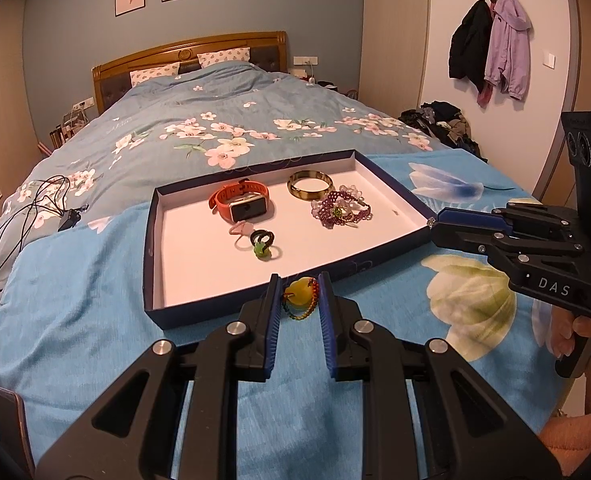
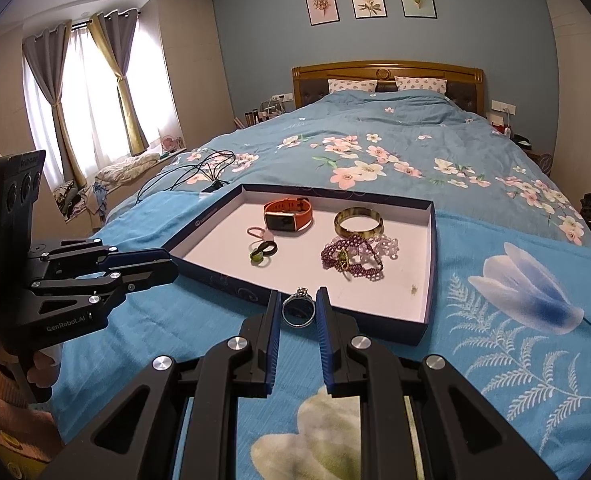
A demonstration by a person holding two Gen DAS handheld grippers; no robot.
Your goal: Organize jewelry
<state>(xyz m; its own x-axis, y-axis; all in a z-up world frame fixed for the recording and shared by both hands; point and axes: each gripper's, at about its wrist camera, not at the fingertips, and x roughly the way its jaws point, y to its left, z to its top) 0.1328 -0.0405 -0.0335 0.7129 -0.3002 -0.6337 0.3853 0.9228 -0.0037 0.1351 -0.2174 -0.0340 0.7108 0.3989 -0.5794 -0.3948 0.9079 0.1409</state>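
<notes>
A shallow box lid (image 1: 391,244) lies on a blue flowered blanket (image 1: 95,320) at the foot of a bed. Inside, near its far edge, sit an orange watch (image 1: 241,202) and a bangle (image 1: 310,185); a purple bead bracelet (image 1: 341,210) lies by the right wall, and small rings (image 1: 261,242) rest mid-lid. At the lid's near edge, the left gripper (image 1: 298,294) pinches a yellow pendant (image 1: 300,294) on a beaded cord. At the near right corner, the right gripper (image 2: 297,308) pinches a silver ring (image 2: 298,307).
</notes>
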